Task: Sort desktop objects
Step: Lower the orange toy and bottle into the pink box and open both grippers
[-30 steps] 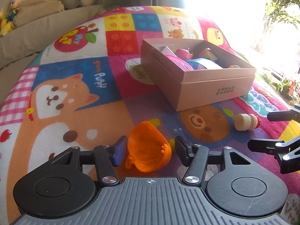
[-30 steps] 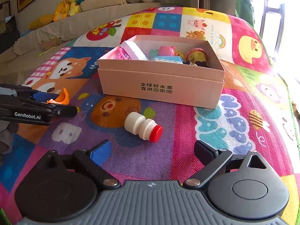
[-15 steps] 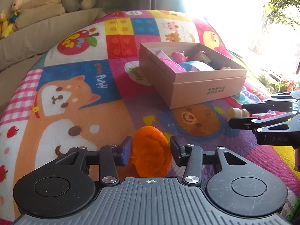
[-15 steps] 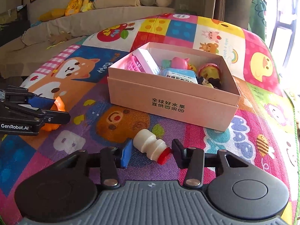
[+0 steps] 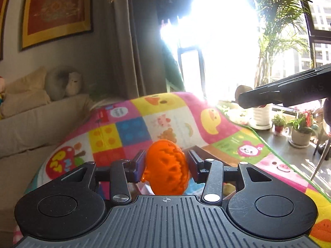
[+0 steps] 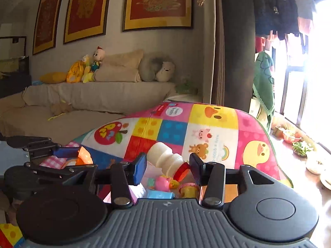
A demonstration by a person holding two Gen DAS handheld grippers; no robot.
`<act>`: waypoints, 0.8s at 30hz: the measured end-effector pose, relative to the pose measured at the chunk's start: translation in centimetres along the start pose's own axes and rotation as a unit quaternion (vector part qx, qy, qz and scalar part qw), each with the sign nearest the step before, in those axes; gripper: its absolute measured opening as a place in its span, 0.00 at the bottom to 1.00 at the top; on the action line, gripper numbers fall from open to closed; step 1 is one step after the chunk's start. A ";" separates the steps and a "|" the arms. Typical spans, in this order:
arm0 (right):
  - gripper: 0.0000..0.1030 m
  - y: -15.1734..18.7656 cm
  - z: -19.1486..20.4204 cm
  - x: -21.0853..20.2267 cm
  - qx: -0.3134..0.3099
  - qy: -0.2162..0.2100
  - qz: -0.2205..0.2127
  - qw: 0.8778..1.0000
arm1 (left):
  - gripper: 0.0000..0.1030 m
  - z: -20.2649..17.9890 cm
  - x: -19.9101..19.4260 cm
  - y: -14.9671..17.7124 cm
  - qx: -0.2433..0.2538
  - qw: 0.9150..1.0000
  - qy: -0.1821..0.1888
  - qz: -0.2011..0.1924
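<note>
My left gripper (image 5: 165, 164) is shut on an orange plastic toy cup (image 5: 165, 167) and holds it in the air above the colourful play mat (image 5: 132, 132). In the right wrist view my right gripper (image 6: 167, 166) is shut on a small white bottle with a red cap (image 6: 165, 160), which lies tilted between the pads. Just beneath it is the open pink cardboard box, mostly hidden, with a pink toy (image 6: 163, 183) and other small toys in it. The left gripper (image 6: 51, 159) with the orange cup (image 6: 84, 157) is level with it on the left. The right gripper (image 5: 279, 95) crosses the upper right of the left wrist view.
A beige sofa (image 6: 93, 97) with cushions and plush toys stands beyond the mat. Framed pictures hang on the wall. A bright window and potted plants (image 5: 300, 128) are to the right, past the mat's green-trimmed edge.
The right gripper closed on the white bottle, the left on the orange cup. Both then rose off the mat with their objects, and the views tilted up toward the room.
</note>
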State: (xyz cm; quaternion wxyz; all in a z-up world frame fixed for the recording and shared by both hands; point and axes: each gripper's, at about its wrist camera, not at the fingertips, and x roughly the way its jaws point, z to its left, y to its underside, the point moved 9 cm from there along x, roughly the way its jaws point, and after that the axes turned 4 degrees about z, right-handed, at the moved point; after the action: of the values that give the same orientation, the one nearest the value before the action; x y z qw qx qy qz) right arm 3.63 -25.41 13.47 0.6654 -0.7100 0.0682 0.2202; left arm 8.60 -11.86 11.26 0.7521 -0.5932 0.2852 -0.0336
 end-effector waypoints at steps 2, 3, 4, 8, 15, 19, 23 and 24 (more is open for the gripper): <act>0.44 -1.3 -1.1 1.8 0.019 -0.002 0.009 1.000 | 0.48 -0.1 2.8 -1.1 0.006 1.000 -0.002 -0.002; 0.44 -1.8 -1.5 3.0 0.027 -0.004 0.013 1.000 | 0.49 0.2 4.2 -1.4 0.003 1.000 -0.007 0.000; 0.44 -2.4 -2.0 4.6 0.037 -0.004 0.019 0.999 | 0.53 0.6 5.6 -1.5 -0.005 1.000 -0.006 0.008; 0.47 -3.0 -3.3 10.9 0.069 -0.008 0.056 0.996 | 0.68 4.0 8.4 0.9 -0.086 0.995 -0.018 0.054; 0.69 2.4 -4.1 12.4 0.105 0.000 0.077 0.991 | 0.97 5.4 3.1 8.8 -0.093 0.990 -0.062 0.089; 0.87 6.2 -2.7 9.6 0.100 -0.006 0.084 0.991 | 1.00 5.2 0.3 13.1 -0.122 0.982 -0.078 0.122; 1.00 10.3 0.1 6.9 0.080 -0.027 0.103 0.991 | 1.00 3.6 -1.2 16.7 -0.149 0.974 -0.056 0.164; 1.00 11.5 1.0 6.2 0.072 -0.031 0.109 0.991 | 1.00 3.4 -1.1 17.4 -0.154 0.971 -0.052 0.174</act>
State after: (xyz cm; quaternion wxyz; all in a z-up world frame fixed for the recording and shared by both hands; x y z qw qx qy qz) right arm 4.51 -24.45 0.40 0.6885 -0.6415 0.1401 0.3079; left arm 4.24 -3.35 -3.67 0.6597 -0.6443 0.3463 0.1724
